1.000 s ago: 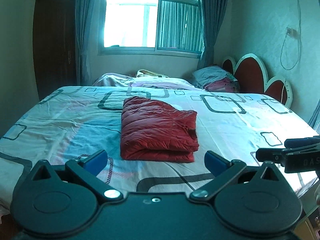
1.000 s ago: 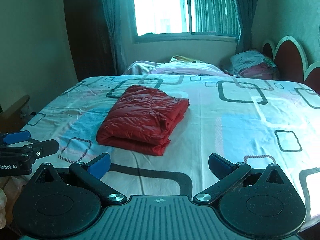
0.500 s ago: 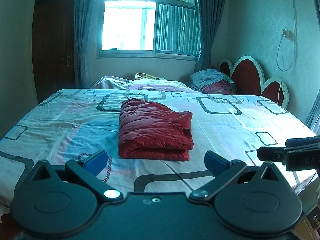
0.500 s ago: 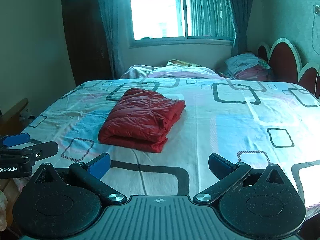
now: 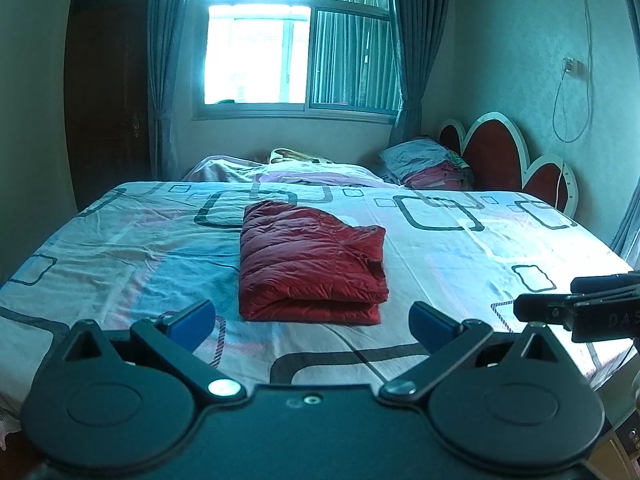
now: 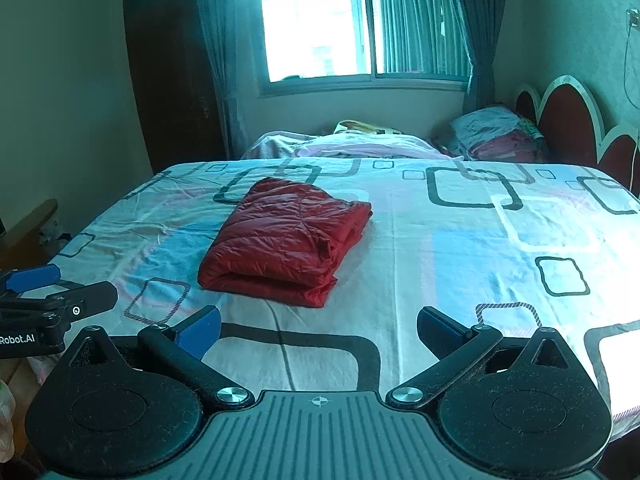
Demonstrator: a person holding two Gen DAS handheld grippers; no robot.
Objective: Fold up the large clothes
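Note:
A red quilted jacket (image 5: 310, 268) lies folded into a thick rectangle on the patterned bed sheet (image 5: 120, 248), toward the middle of the bed. From the right wrist view the same jacket (image 6: 288, 240) sits left of centre. My left gripper (image 5: 312, 322) is open and empty, hovering near the bed's front edge, short of the jacket. My right gripper (image 6: 319, 330) is also open and empty, held back over the near part of the sheet (image 6: 460, 240). Each gripper shows at the edge of the other's view: the right gripper (image 5: 580, 306) and the left gripper (image 6: 48, 296).
A pile of bedding (image 5: 312, 168) and folded clothes (image 5: 428, 164) sits at the far side by the red headboard (image 5: 500, 156). A dark wardrobe (image 6: 172, 72) stands at the left, a window with curtains (image 5: 296, 48) behind. A wooden piece (image 6: 28, 224) sits beside the bed's left edge.
Both grippers have drawn back and risen slightly from the bed, so the jacket looks smaller and farther. The jacket itself has not moved. Both stay open.

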